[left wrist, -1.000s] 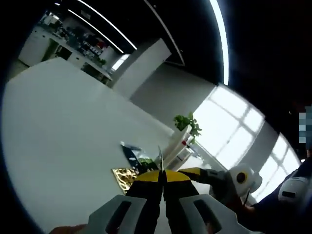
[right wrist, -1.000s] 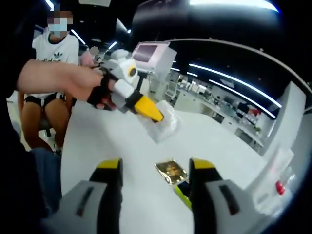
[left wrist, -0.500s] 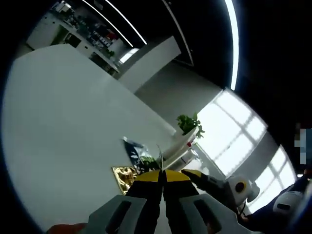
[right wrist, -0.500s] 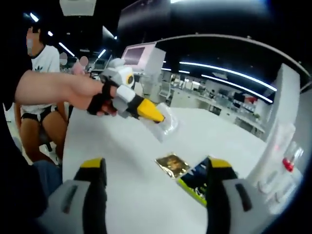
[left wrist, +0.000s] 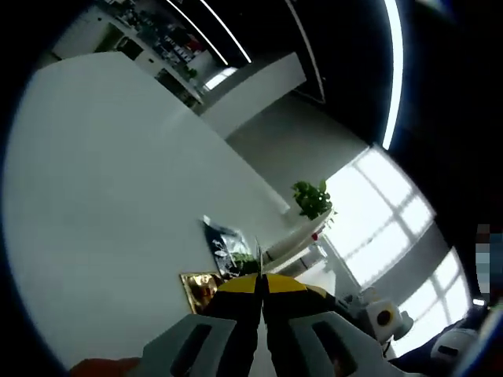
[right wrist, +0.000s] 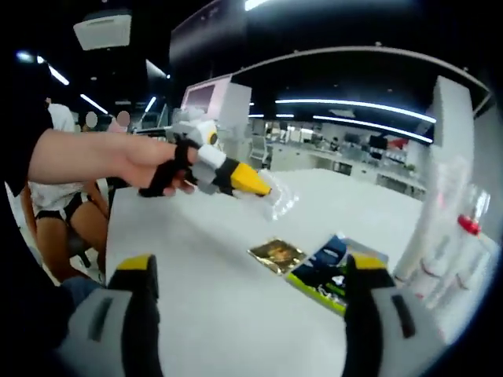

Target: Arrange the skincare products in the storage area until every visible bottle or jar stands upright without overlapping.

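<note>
Jaws of the left gripper pinch a clear sachet above the white table; right gripper gapes wide over a gold packet.

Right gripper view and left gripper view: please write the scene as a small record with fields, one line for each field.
left tool: shut on a clear packet, held above the table
clear packet: hanging from the left tool, off the table
right tool: open, holding nothing
gold sachet: flat on the table
dark and green sachet: flat, beside the gold sachet
table: white
clear organizer: at the table's far side, red-capped item inside
</note>
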Demonstrator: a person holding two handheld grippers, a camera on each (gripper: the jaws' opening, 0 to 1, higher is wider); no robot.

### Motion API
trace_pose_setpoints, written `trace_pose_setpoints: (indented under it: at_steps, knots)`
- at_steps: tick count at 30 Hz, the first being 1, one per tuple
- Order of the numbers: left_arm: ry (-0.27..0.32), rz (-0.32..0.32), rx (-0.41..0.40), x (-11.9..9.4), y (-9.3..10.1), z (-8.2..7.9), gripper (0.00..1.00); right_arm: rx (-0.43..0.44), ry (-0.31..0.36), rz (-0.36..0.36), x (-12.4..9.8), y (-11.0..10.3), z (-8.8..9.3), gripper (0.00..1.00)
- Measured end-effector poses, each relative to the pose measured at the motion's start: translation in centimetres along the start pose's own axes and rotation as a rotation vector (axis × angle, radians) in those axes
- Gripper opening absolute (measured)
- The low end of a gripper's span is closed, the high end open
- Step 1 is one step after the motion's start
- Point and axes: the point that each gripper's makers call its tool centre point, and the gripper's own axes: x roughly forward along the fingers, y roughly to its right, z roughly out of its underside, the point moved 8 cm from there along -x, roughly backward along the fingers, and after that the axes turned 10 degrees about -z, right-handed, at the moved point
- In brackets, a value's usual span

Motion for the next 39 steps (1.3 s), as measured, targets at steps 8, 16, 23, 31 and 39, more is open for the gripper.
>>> trace_pose_setpoints:
  at_steps: [8,16,23,31,39]
  knots:
    - [-0.046,-0.015,-0.03,2.6,-1.1,-1.3,0.0,0.011,-0.018,0.004,-0.6,-0.1,0.9,0.99]
    - [-0.064,-0.052,-0.043,4.4,-2.3,-2.0,0.0,0.015,-0.02,-0.008,-0.9,-1.1,1.0,0.97]
    - [-0.089,-0.083,-0.021,5.7,-2.9,-2.5,0.0,0.007,-0.016,-0.033,-0.7,-1.7,0.8,0.96]
    - [-0.115,-0.126,0.01,6.8,-3.8,-2.4,0.0,0.003,-0.023,-0.048,-0.7,-2.0,1.2,0.94]
    - [-0.112,-0.145,0.049,7.6,-4.0,-2.4,0.0,-0.009,-0.03,-0.067,-0.5,-2.3,1.1,0.93]
